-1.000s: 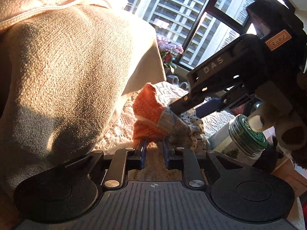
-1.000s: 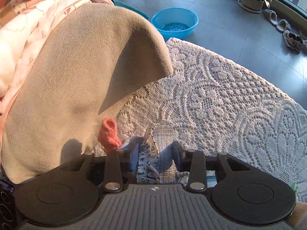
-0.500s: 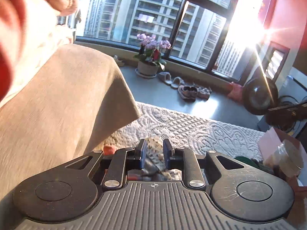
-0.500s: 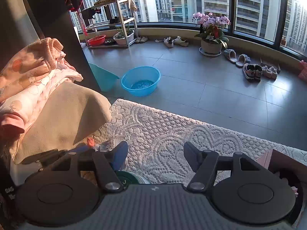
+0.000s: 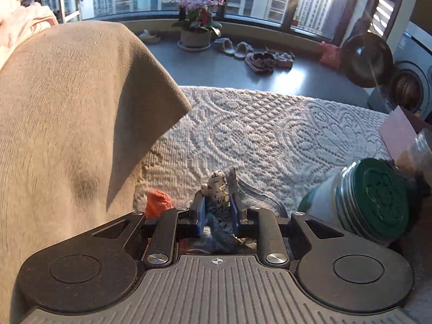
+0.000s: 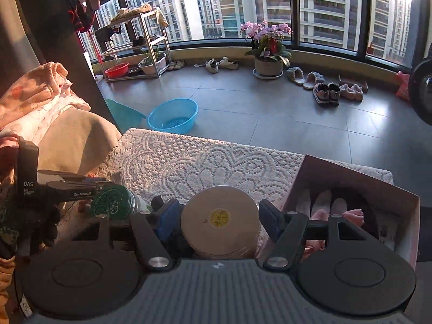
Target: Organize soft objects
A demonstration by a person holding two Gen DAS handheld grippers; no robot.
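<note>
While the left gripper (image 5: 217,210) clamps a white letter-printed sock (image 5: 218,194) between its blue pads just above the lace tablecloth (image 5: 270,135), an orange sock (image 5: 159,203) lies on the cloth close to its left, under the edge of a hanging beige towel (image 5: 67,121). Right gripper (image 6: 218,217): jaws spread wide, nothing gripped, a round tan lid (image 6: 220,226) showing between them. Pink box (image 6: 378,191) of rolled socks at near right; green-lidded jar (image 5: 378,199) beside the left gripper.
</note>
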